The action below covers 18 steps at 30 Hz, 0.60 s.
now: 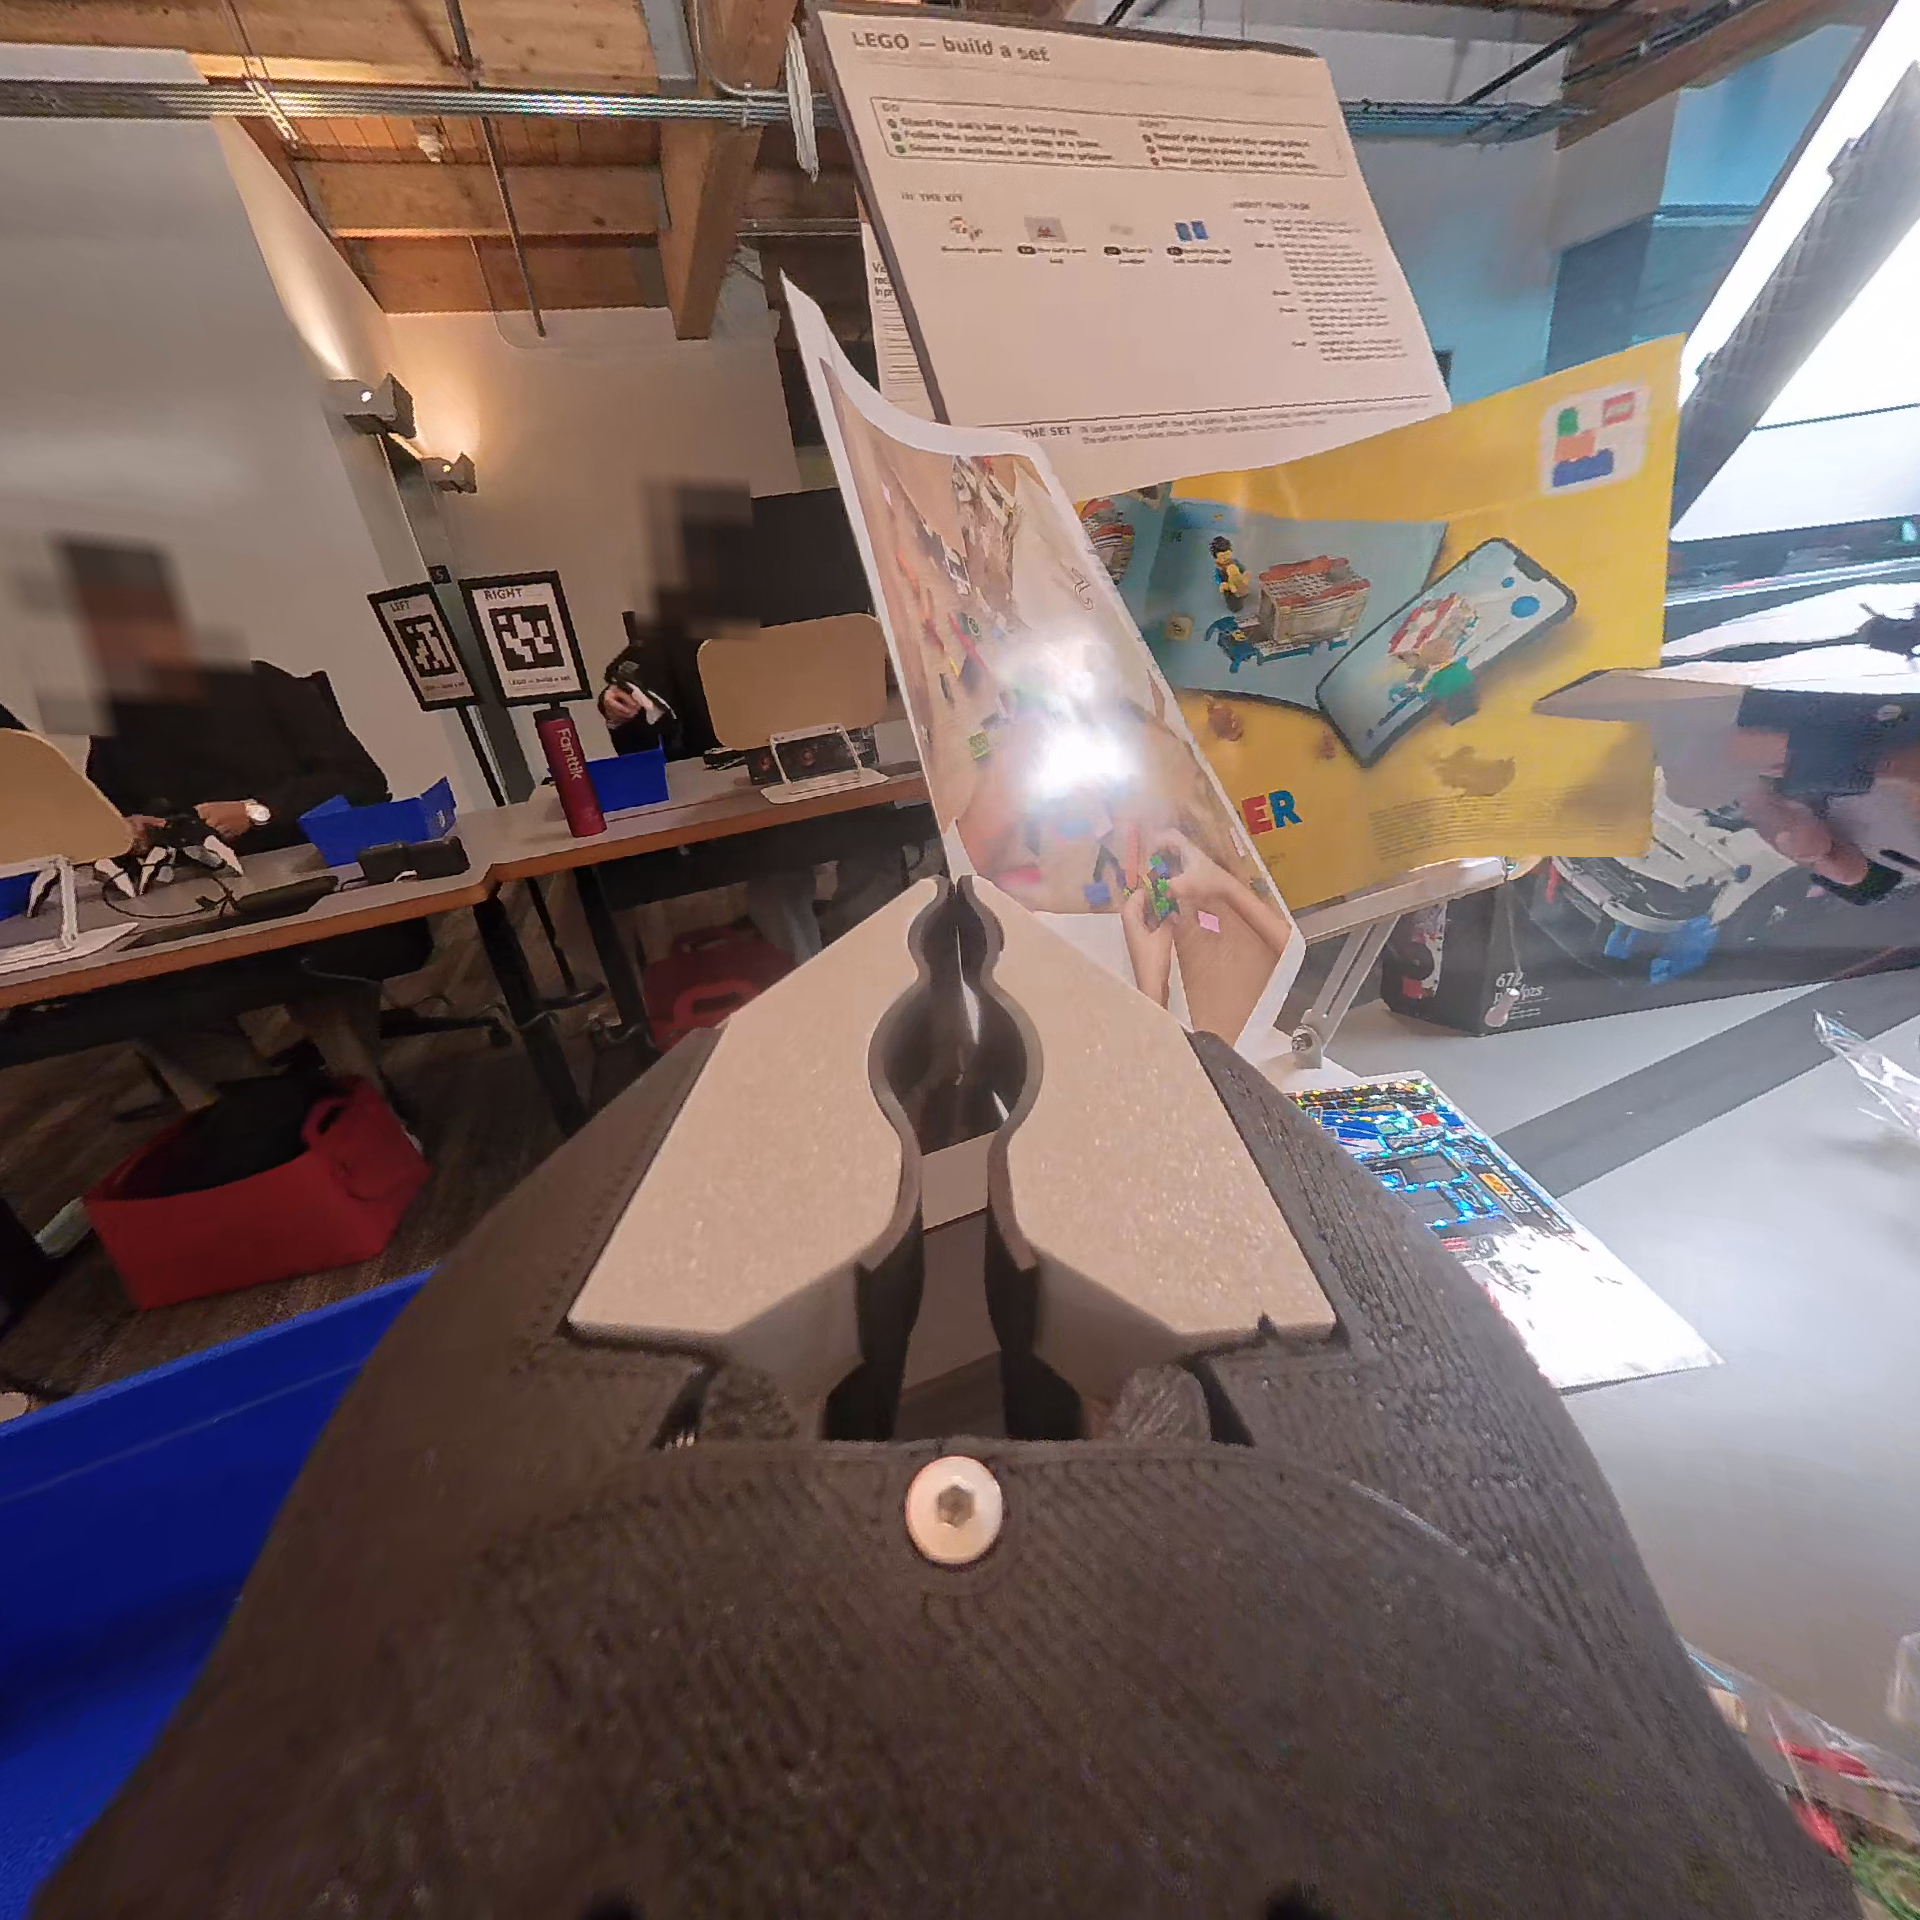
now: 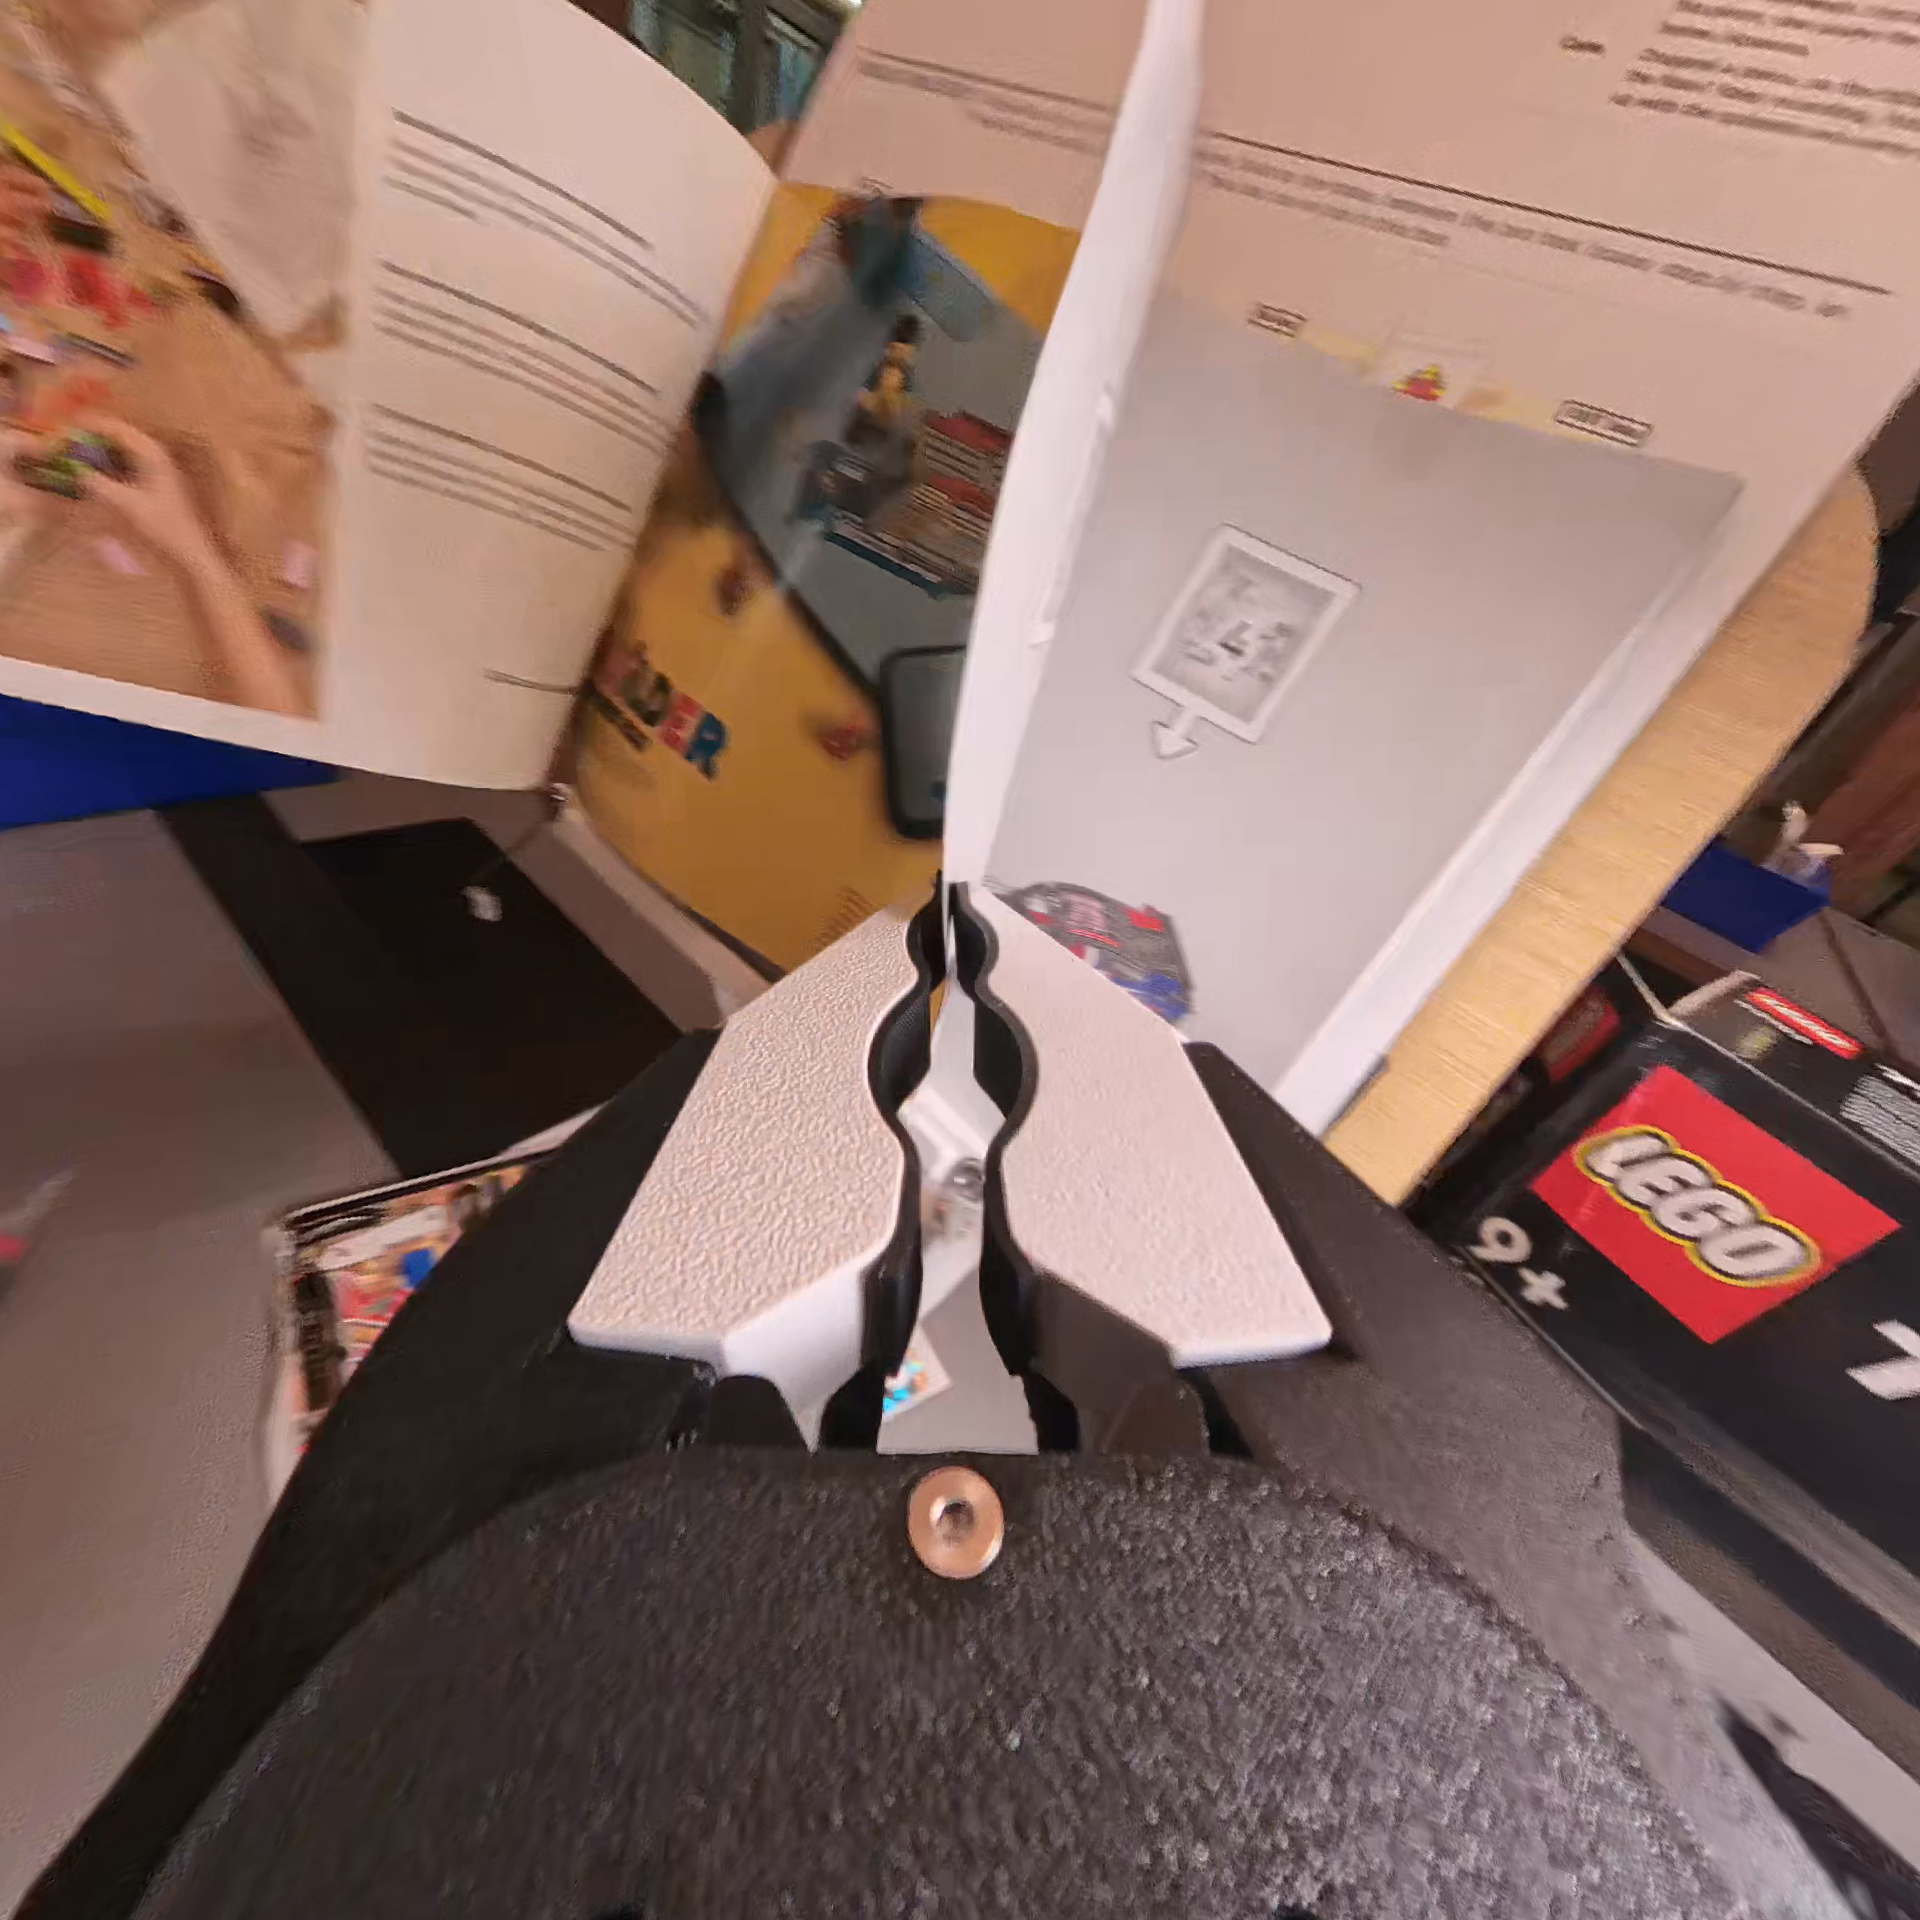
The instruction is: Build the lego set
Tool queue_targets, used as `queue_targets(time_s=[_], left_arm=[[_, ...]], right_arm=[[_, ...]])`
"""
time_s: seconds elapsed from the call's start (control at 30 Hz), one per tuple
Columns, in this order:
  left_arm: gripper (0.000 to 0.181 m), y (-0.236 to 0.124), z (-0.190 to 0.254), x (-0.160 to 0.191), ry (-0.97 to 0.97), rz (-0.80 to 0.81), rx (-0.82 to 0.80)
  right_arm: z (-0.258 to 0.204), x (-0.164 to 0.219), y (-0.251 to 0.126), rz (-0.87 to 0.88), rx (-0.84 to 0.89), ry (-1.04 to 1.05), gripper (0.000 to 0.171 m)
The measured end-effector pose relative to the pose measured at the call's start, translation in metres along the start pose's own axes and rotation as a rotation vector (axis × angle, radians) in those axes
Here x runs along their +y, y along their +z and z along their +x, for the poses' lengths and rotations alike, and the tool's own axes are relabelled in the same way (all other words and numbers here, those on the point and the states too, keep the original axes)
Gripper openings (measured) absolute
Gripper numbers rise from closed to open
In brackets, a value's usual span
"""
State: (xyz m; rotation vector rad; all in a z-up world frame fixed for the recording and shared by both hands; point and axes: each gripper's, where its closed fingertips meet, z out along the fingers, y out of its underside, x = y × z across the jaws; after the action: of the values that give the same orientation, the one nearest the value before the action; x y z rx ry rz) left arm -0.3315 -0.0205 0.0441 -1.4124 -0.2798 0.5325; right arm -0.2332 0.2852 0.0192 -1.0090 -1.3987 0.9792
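Left gripper point(image 1: 956, 883): a coarse-textured black printed housing was noted, fitted with two pale grey wedge fingers point(image 1: 769, 1132) edged by wavy black pads. One silver hex screw point(image 1: 954, 1508) was recorded centrally. Right gripper point(image 2: 948, 891): identical build was observed.

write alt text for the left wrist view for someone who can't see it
The left gripper has its jaws shut on the lower edge of a glossy instruction booklet page, lifting it away from the open yellow spread behind. A white task sheet stands above the booklet, and a shiny sticker sheet lies on the grey table to the right.
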Motion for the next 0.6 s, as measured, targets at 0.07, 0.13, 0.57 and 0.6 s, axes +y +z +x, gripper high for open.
queue_targets(time_s=[0.07,0.13,0.57,0.6], left_arm=[[0.0,0.002,0.006,0.0,0.003,-0.002,0.012],[0.0,0.005,0.016,0.0,0.005,-0.003,0.036],[0.035,0.01,0.068,-0.013,-0.353,0.069,0.324],[0.042,0.008,0.069,-0.015,-0.412,0.072,0.373]], right_arm=[[-0.034,-0.016,-0.005,0.046,-0.104,0.007,0.0],[-0.074,-0.034,-0.009,0.07,-0.197,-0.02,0.0],[-0.251,-0.085,0.051,0.03,-0.209,-0.426,0.0],[-0.254,-0.085,0.055,0.036,-0.191,-0.464,0.0]])
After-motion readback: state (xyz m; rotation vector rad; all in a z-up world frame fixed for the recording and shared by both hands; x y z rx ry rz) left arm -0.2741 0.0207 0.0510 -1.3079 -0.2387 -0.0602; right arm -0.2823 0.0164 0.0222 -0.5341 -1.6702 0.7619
